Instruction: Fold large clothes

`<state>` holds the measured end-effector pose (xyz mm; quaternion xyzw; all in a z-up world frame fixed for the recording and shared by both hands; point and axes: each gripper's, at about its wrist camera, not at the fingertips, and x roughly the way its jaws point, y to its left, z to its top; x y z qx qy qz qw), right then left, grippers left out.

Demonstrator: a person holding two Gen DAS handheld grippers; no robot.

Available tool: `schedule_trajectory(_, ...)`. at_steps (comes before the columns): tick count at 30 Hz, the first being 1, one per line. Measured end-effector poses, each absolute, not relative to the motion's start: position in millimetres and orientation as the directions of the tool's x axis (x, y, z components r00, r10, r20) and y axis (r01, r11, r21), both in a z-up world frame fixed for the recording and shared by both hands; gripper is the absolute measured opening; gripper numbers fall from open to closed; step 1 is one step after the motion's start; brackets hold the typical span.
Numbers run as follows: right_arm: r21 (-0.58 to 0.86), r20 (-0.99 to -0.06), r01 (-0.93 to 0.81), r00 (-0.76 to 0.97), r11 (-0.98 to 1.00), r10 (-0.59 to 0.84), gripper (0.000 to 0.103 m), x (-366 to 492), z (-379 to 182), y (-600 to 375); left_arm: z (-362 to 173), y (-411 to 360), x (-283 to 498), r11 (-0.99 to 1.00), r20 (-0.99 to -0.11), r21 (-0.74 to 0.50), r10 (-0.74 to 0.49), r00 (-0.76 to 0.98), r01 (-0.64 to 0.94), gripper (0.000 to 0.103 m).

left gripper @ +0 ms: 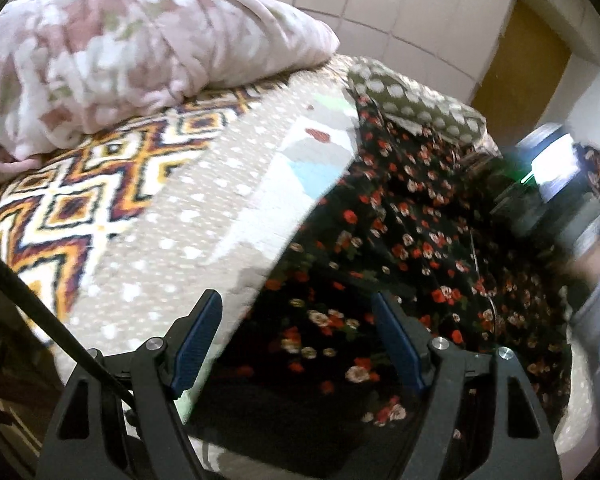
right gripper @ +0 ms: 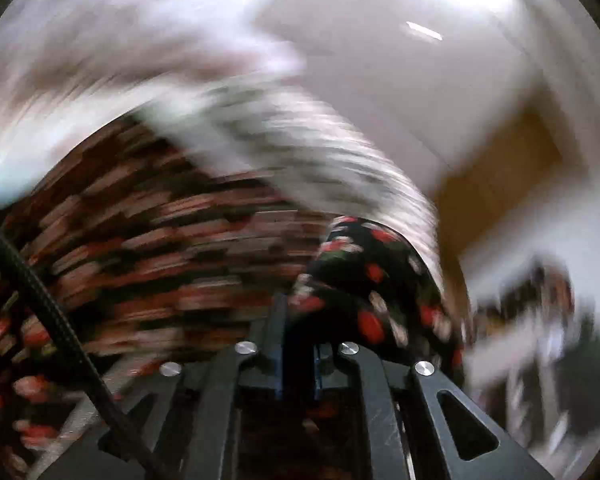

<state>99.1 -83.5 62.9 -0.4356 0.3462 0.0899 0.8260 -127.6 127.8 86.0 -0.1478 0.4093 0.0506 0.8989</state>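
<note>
- Early stage, by the look of it: the black floral-print garment (left gripper: 400, 240) lies spread and rumpled on the bed, no neat fold visible; most of the folding seems left.
- Left tongs (left gripper: 300, 344) stand wide apart, nothing between them, hovering just over the garment's near edge where it meets the beige dotted bedspread with geometric orange pattern (left gripper: 148, 216).
- Right tongs (right gripper: 300, 344) are together, clamped on a bunched corner of the garment (right gripper: 372, 276); view heavily motion-blurred, so a fast carry is likely under way.
- Garment: thin, limp fabric, red and cream flowers on black, creased.
- Pink mottled fleece blanket (left gripper: 132, 48) heaped at the bed's far side, apart from the garment.
</note>
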Motion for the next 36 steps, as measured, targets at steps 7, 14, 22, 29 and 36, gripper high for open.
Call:
schedule_trajectory(7, -0.704, -0.639, -0.475, 0.747, 0.529, -0.180, 0.046, 69, 10, -40, 91, 161, -149, 0.934, -0.729, -0.245, -0.001, 0.685, -0.260, 0.077)
schedule_trajectory(14, -0.621, -0.687, -0.534, 0.723, 0.573, -0.070, 0.068, 29, 37, -66, 85, 166, -151, 0.921, -0.732, -0.278, -0.019, 0.681, -0.273, 0.077)
schedule_trajectory(22, 0.004, -0.766, -0.314, 0.610, 0.949, 0.205, 0.068, 82, 101, -178, 81, 164, -149, 0.926, -0.729, -0.280, -0.033, 0.684, -0.254, 0.077)
schedule_trajectory(29, 0.270, -0.769, -0.086, 0.581, 0.959, 0.268, 0.068, 144, 88, -209, 76, 167, -145, 0.929, -0.732, -0.268, -0.024, 0.681, -0.256, 0.077)
schedule_trajectory(36, 0.158, -0.820, 0.022, 0.561, 0.987, 0.119, 0.010, 185, 75, -163, 69, 177, -143, 0.930, -0.738, -0.251, -0.003, 0.675, -0.270, 0.077)
